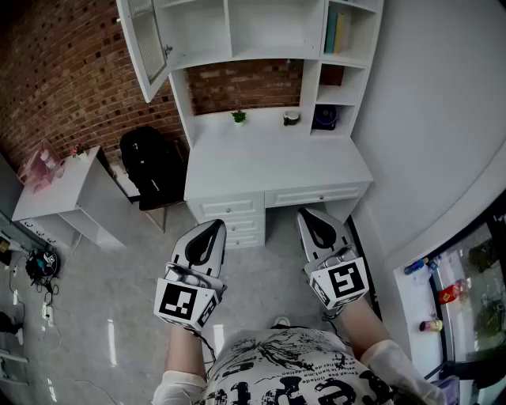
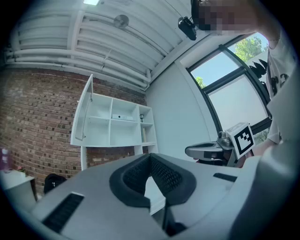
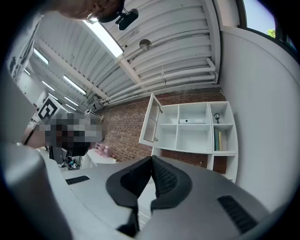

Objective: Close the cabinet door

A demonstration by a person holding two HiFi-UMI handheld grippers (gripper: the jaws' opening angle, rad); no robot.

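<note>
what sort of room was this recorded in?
Probably a study or home-office corner: a white desk with drawers sits under a white shelf cabinet holding upright books, its white-framed cabinet door swung open, all against a red brick wall.

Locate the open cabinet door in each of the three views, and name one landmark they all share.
Head view: cabinet door at top left, swung out from the white shelf unit.
Left gripper view: cabinet door left of centre, on the unit's left edge.
Right gripper view: cabinet door near centre, left of the unit.
Shared landmark: the brick wall beside the door.
</note>
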